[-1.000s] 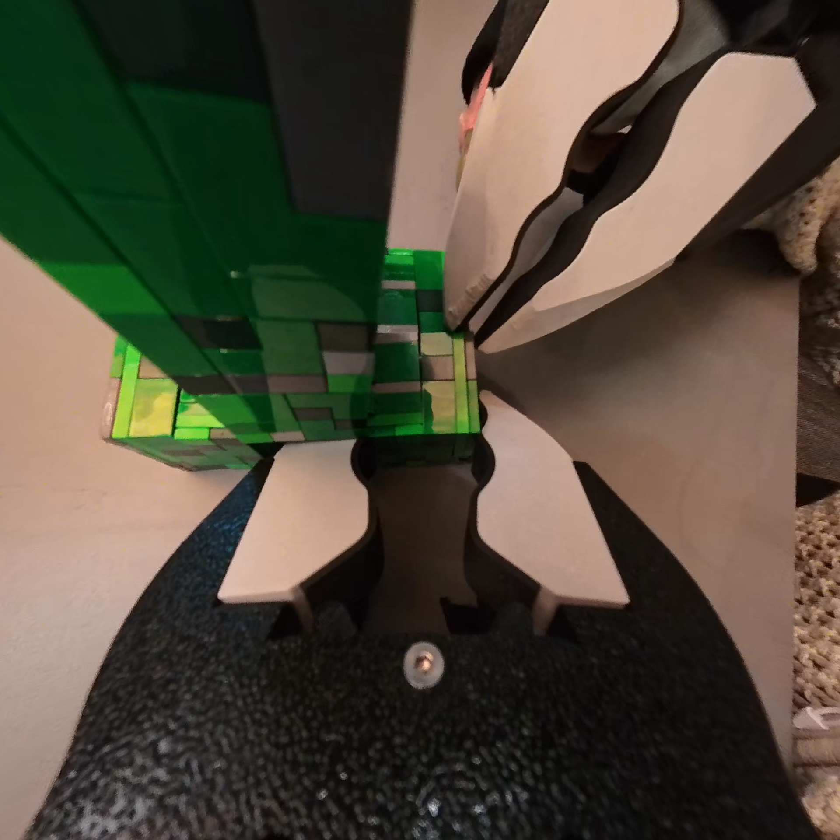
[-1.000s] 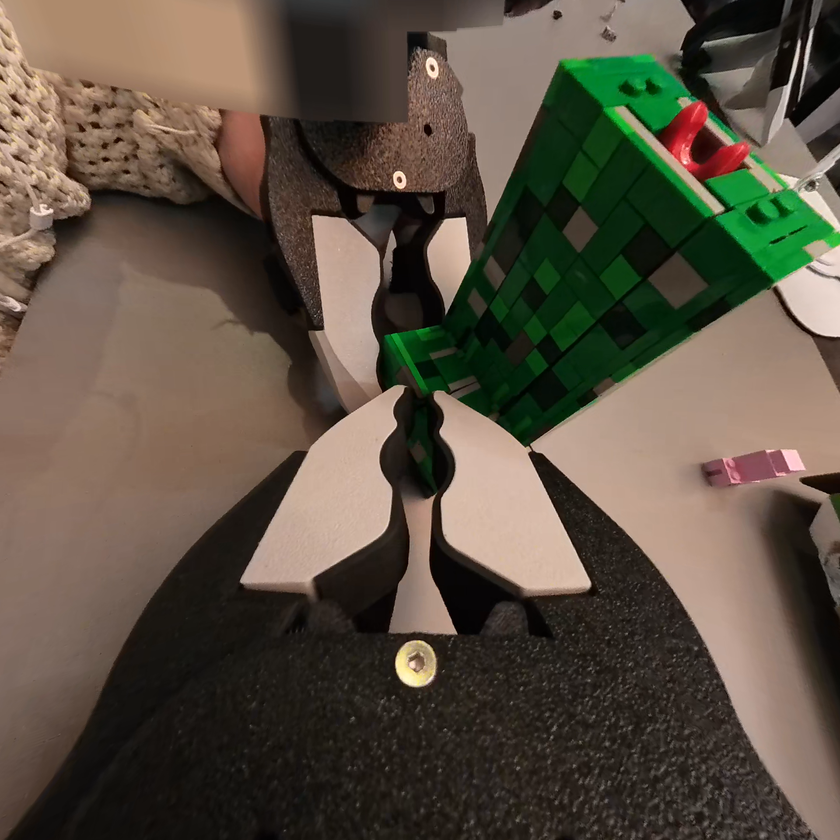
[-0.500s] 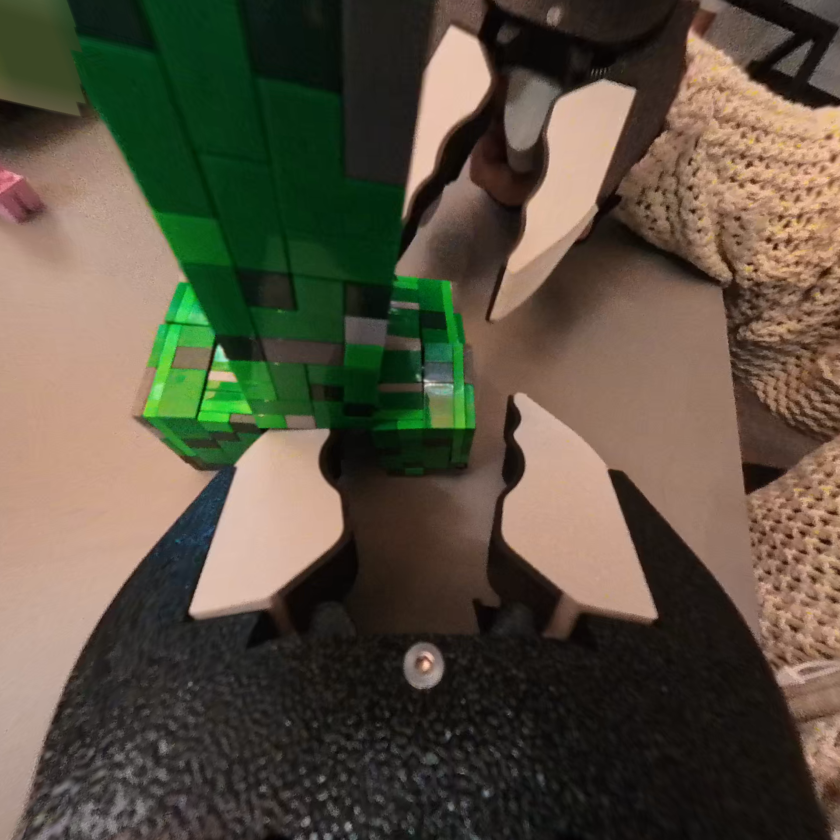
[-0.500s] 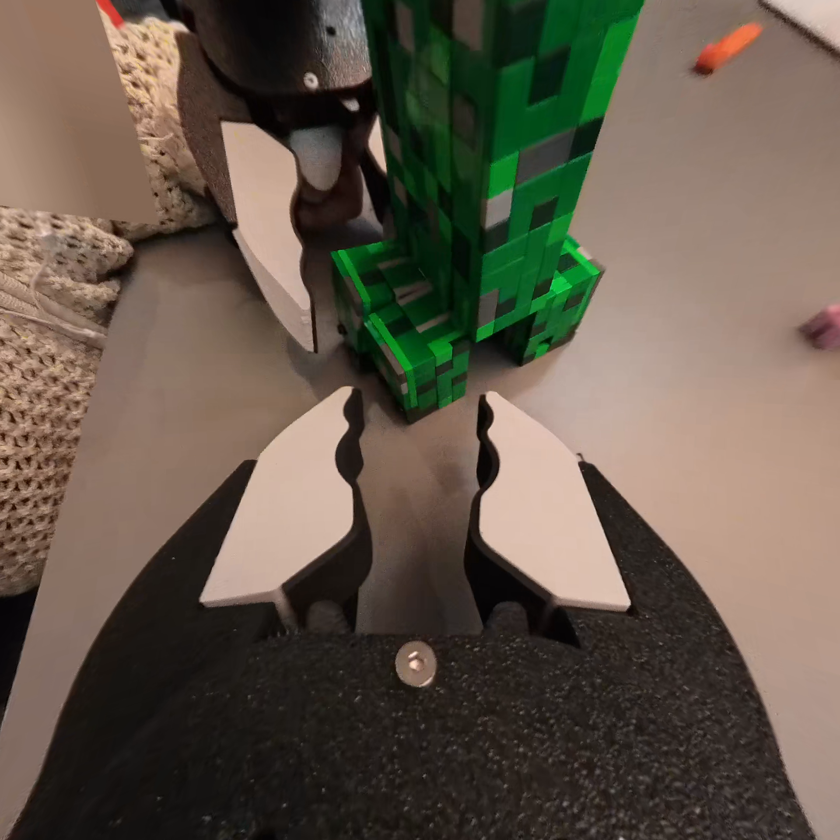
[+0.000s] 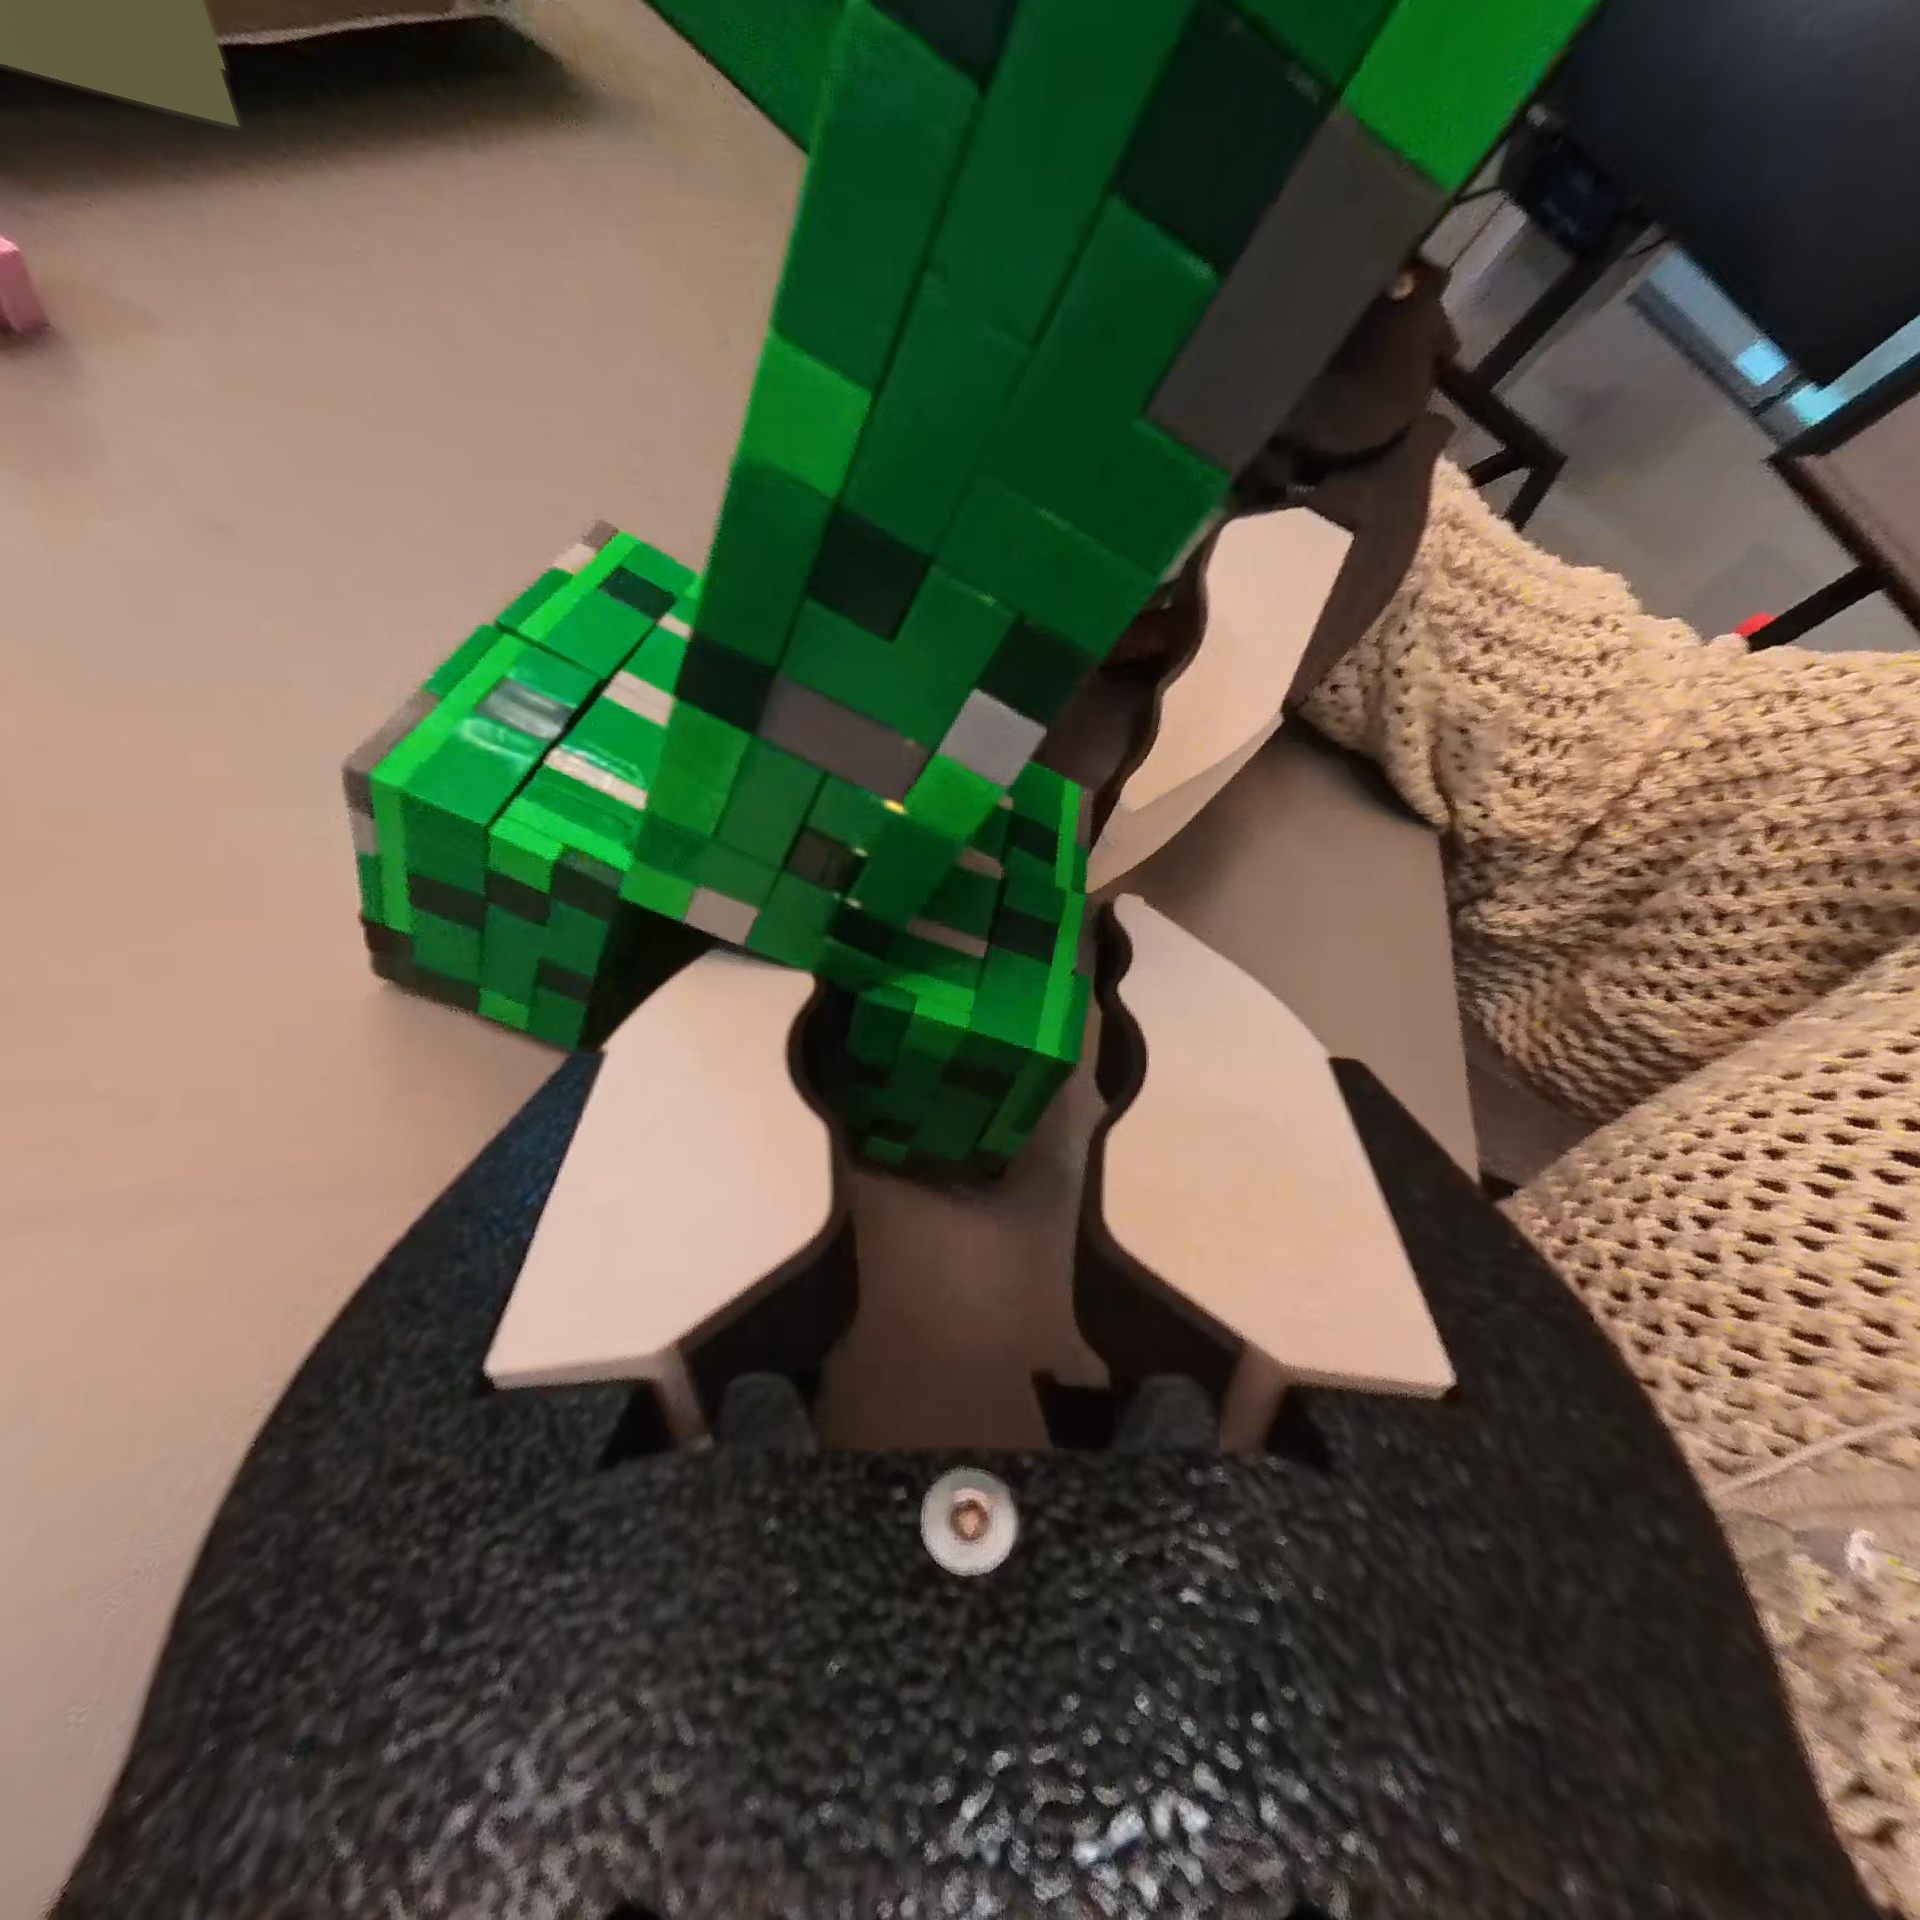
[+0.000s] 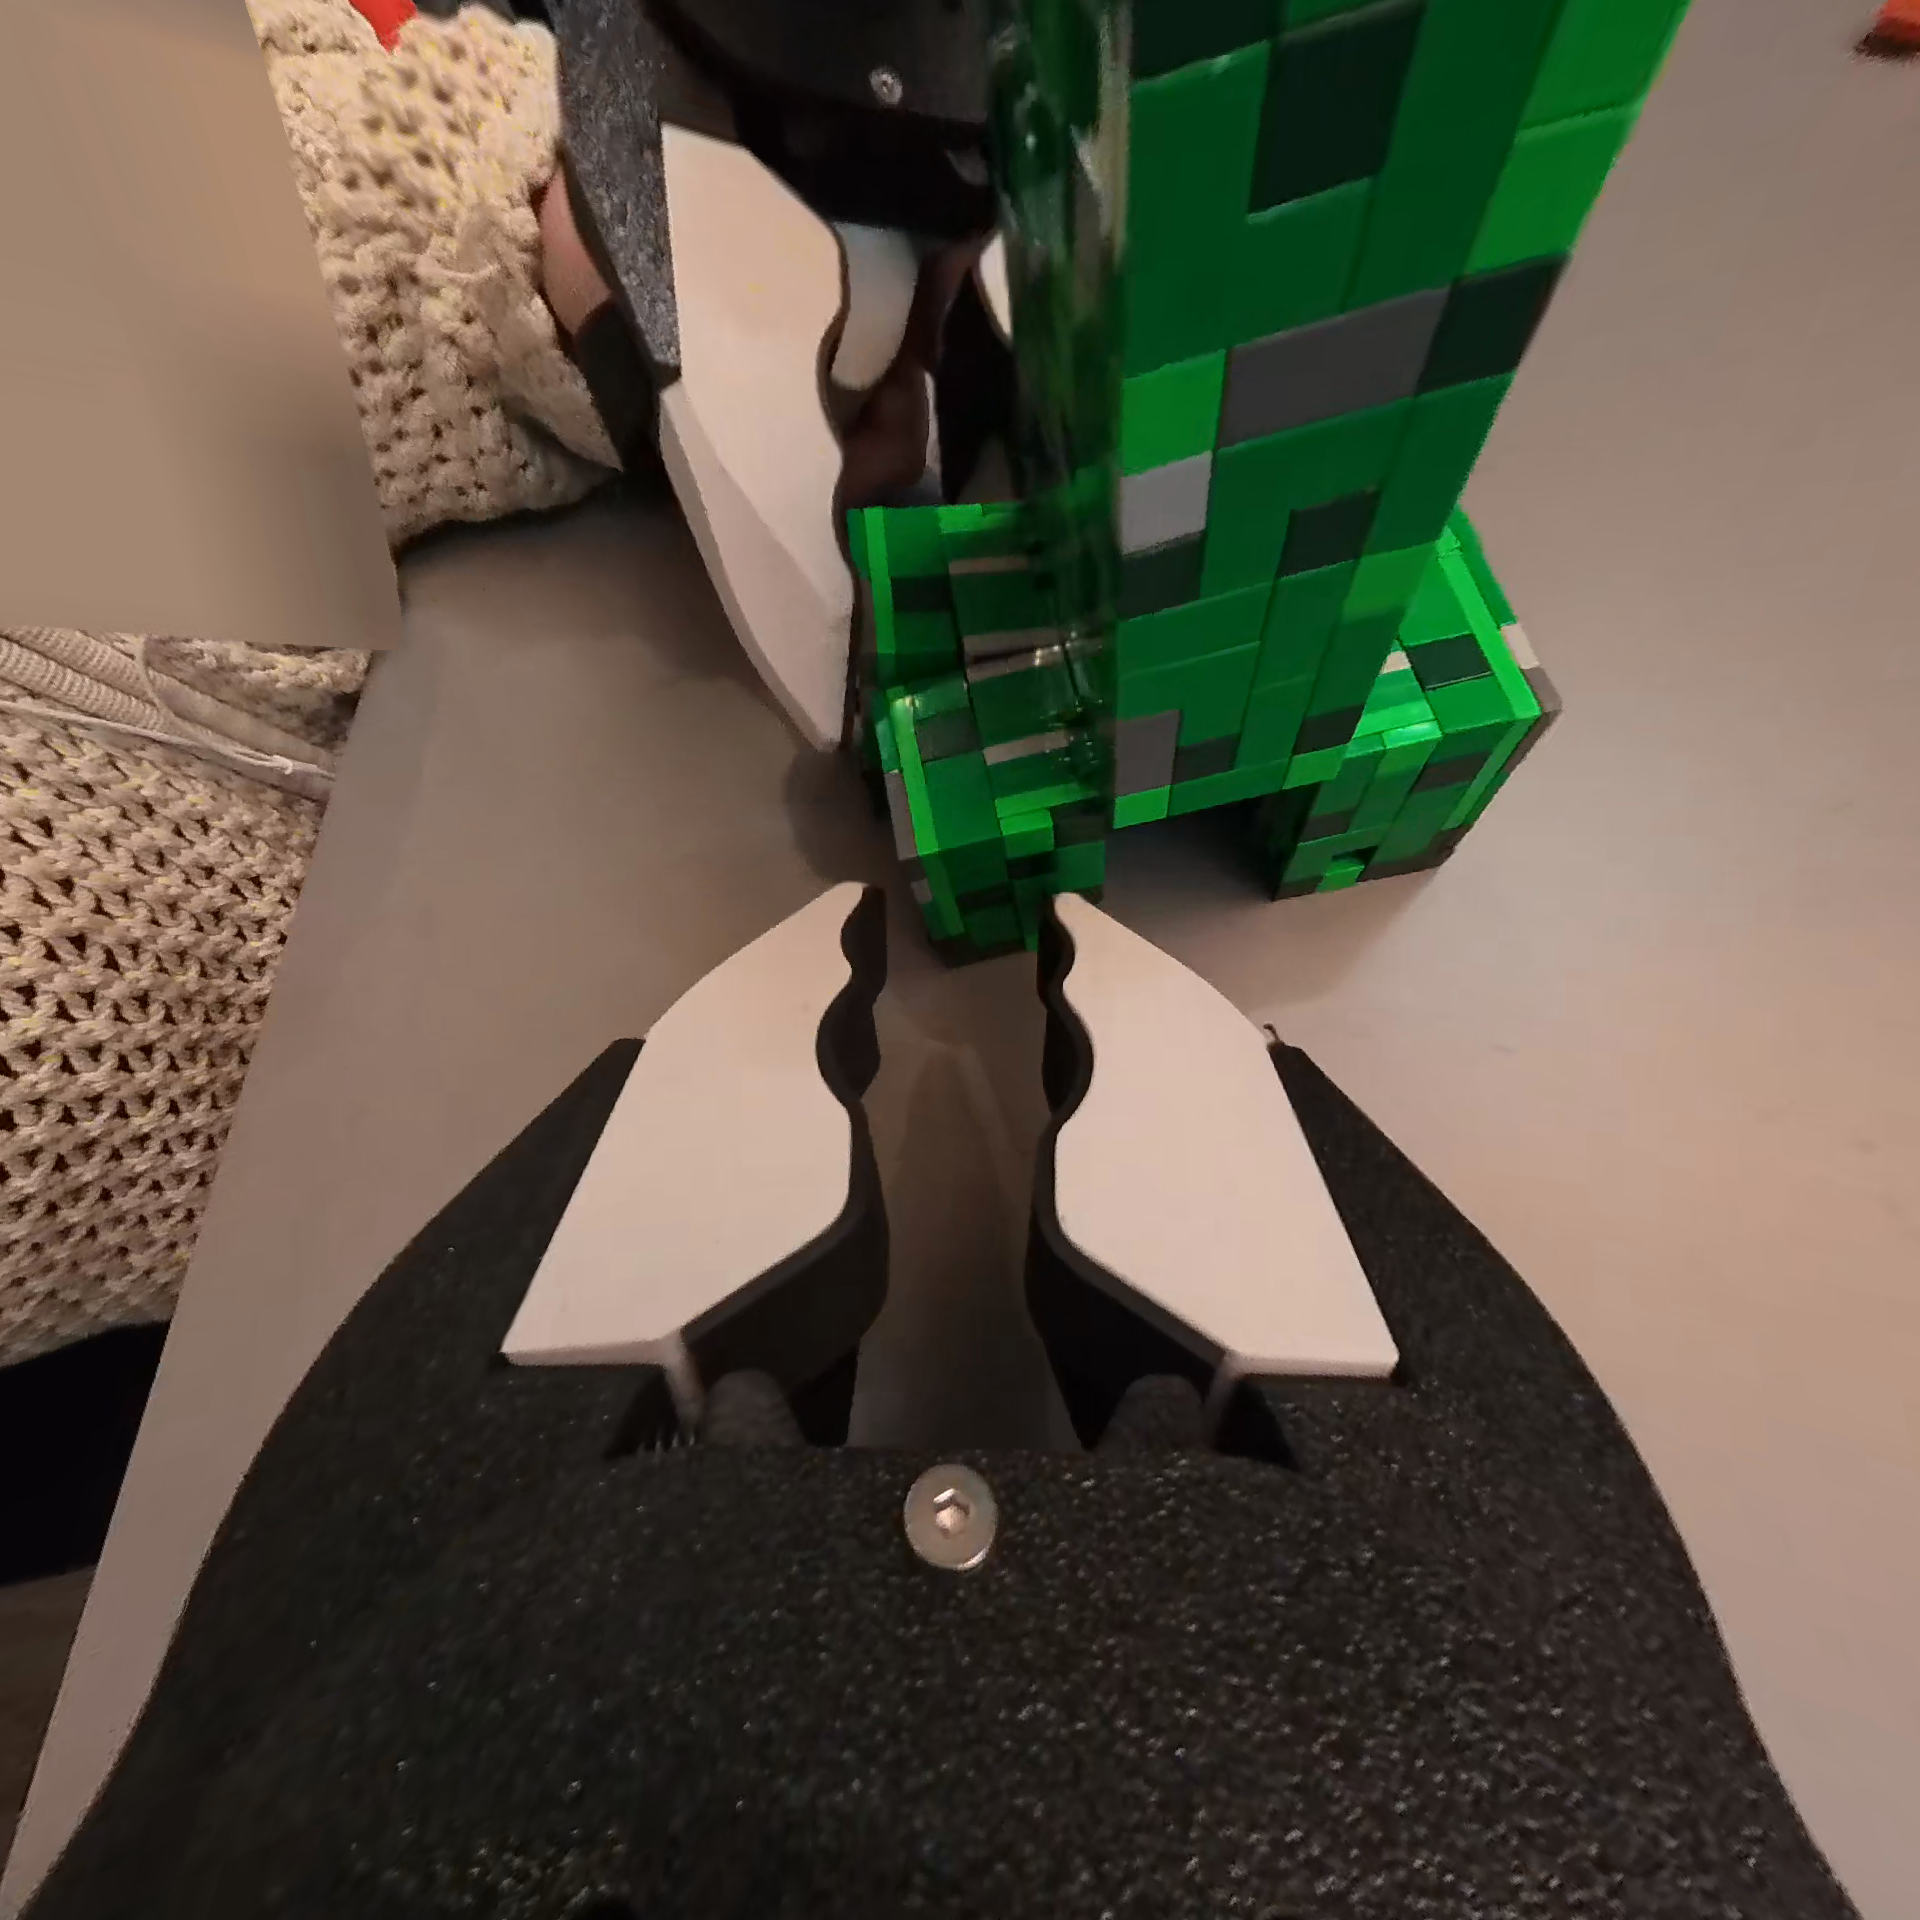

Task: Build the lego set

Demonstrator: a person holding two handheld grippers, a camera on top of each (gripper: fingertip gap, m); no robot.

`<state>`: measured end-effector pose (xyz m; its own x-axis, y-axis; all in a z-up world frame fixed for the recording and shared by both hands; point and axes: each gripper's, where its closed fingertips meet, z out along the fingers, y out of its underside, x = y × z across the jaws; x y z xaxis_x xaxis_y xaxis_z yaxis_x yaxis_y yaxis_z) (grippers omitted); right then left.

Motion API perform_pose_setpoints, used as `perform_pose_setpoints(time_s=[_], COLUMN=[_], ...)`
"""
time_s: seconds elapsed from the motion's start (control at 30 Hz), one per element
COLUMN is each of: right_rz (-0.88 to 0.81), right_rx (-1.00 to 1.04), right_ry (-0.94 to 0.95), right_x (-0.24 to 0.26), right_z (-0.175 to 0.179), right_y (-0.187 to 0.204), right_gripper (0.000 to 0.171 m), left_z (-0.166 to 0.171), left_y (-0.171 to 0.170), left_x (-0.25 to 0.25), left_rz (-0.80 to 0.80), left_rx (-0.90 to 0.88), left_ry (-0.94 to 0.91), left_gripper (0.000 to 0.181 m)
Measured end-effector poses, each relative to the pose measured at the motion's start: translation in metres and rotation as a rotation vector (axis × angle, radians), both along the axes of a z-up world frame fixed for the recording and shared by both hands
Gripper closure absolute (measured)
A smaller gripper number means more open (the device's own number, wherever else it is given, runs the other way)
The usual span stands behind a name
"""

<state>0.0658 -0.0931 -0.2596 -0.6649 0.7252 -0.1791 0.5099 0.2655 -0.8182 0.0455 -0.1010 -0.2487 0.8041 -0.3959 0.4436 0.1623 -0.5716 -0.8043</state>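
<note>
A tall green pixel-patterned lego figure (image 5: pixel 935 416) stands on the grey table (image 5: pixel 208 675) on blocky feet. My left gripper (image 5: pixel 935 940) straddles the near foot (image 5: pixel 956 1070), with its jaws closed in against the foot's two sides. In the right wrist view the figure (image 6: pixel 1299 468) rises at centre right, and one of the left gripper's fingers (image 6: pixel 758 540) lies against the foot's (image 6: pixel 987 831) left side. My right gripper (image 6: pixel 961 914) is open and empty, its tips just at the foot's front corner. It also shows behind the figure in the left wrist view (image 5: pixel 1226 675).
Knit-sleeved arms lie along the table's edge (image 5: pixel 1610 831) (image 6: pixel 125 935). A small pink piece (image 5: pixel 10 296) sits at the far left. An orange piece (image 6: pixel 1891 42) lies at the far right. A dark chair or desk frame (image 5: pixel 1714 260) stands beyond the table. The tips of both grippers are at nearly the same place.
A second ago both grippers held the figure tilted. They let go and it stood upright. Now the left jaws have closed in around the near foot and the right gripper has narrowed and moved up to it.
</note>
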Motion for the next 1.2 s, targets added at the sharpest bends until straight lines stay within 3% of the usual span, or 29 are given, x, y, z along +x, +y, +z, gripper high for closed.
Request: perform_pose_setpoints(time_s=[0.8, 0.93, 0.97, 1.03, 1.2], right_rz=[-0.011, -0.01, -0.008, -0.013, -0.024], right_rx=[0.053, 0.071, 0.078, 0.085, 0.066], right_ry=[-0.007, -0.022, -0.026, -0.026, -0.03], right_x=[0.002, 0.003, 0.003, 0.003, 0.001], right_z=[-0.006, -0.009, -0.01, -0.011, -0.01], right_y=[0.0, 0.001, 0.001, 0.001, 0.002], right_gripper=[0.152, 0.152, 0.152, 0.151, 0.137], left_z=[0.0, 0.0, -0.002, -0.007, -0.02], left_y=[-0.003, -0.003, -0.005, -0.011, -0.021], left_x=[-0.001, -0.001, 0.0, -0.001, -0.006], left_rz=[-0.009, -0.008, -0.03, -0.061, -0.133], left_rx=[0.014, 0.011, 0.003, -0.008, -0.015], left_ry=[0.033, 0.033, 0.039, 0.097, 0.281], left_gripper=[0.141, 0.139, 0.13, 0.12, 0.126])
